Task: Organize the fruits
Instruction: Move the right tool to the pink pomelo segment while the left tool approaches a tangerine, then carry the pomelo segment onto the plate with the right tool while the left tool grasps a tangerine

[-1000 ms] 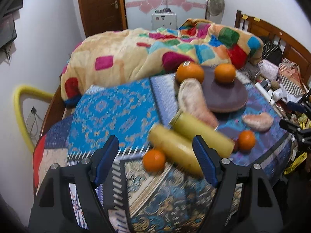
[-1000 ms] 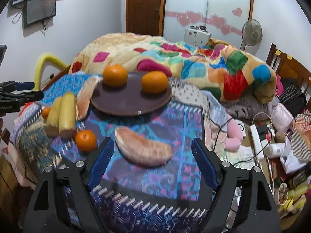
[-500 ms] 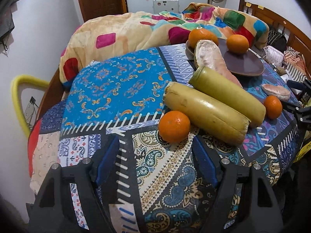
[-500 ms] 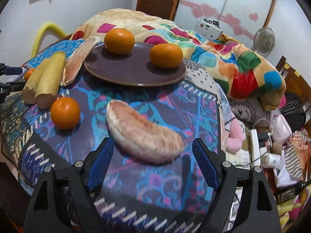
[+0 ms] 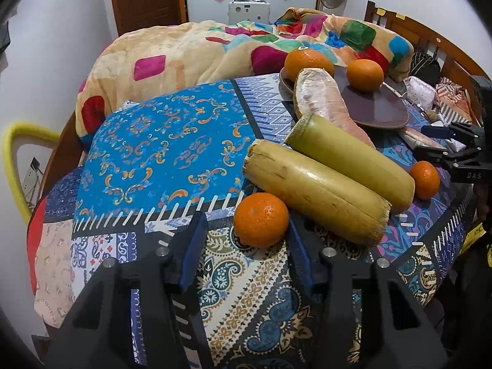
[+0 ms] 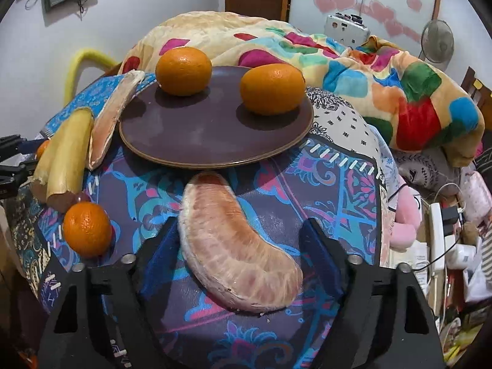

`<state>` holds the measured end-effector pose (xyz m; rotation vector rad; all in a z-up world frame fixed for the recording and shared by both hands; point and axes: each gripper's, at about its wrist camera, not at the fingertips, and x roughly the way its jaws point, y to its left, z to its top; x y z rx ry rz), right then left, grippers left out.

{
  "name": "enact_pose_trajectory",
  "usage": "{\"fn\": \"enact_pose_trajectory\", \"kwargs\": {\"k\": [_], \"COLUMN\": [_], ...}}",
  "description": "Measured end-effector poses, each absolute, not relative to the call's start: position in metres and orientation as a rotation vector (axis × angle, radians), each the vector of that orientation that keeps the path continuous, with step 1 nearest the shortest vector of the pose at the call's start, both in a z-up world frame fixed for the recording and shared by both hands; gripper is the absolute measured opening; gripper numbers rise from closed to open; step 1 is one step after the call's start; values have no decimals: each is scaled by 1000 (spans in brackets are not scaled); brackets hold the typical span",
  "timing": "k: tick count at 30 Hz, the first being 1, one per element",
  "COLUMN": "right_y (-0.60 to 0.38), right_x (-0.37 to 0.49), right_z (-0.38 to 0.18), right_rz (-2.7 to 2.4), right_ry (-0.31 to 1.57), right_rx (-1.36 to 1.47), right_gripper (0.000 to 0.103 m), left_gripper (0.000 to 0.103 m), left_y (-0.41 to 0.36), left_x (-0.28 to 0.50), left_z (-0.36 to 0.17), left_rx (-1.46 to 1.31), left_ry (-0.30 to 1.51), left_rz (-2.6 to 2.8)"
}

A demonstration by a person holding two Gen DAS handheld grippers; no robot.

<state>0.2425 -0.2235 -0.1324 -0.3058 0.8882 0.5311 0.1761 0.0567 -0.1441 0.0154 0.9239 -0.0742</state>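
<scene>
Low in the left wrist frame, the left gripper (image 5: 244, 252) has its blue fingers (image 5: 192, 253) spread wide around an orange (image 5: 261, 220) on the patterned cloth (image 5: 160, 141), with gaps on both sides — nothing is clamped. Just right of that orange lie two yellow-green stalks (image 5: 319, 195) side by side, and beyond them, at upper right, a pomelo segment (image 5: 319, 104) leans against a brown plate (image 5: 378, 107) carrying two oranges (image 5: 365, 74). A small orange (image 5: 425, 180) sits at the right, near the stalks' far ends. At the bottom of the right wrist frame, the right gripper (image 6: 243, 252) also stands open, its fingers (image 6: 160, 253) flanking a second pomelo segment (image 6: 236, 243) lying just below the plate (image 6: 215, 132) — whether the left finger touches it I cannot tell. A bright blanket (image 6: 369, 70) fills the upper right of that frame.
</scene>
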Motion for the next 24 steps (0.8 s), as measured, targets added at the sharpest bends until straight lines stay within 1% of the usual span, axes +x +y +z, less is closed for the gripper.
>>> {"fn": "enact_pose_trajectory", "kwargs": {"k": [1,2,3,5,6,13,24], "right_y": [-223,-222,-220,-219,-218,-221,-236], "right_x": [240,239,237,234,233,222,216], "right_z": [-132,-131,-131,-130,-129,-126,-111], "right_rz": [538,540,537,534,531,505,482], "right_ry": [885,884,883,878,877,871,839], "right_rx": [-303,-302,-303,-312,-316,-304,-232], "right_gripper": [62,56,54,49,45,41,39], "left_gripper": [48,43,38,33,33,32,32], "left_y": [56,56,55,53,52,52,45], "left_x": [176,176,175,175,175,169,157], "left_z": [-144,-144,-144,-143,-143,-140,-108], "left_rx": [15,16,18,24,31,32,33], "left_ry": [921,916,914,911,909,898,824], "left_rz": [-78,-84,-85,-90,-84,-71,-75]}}
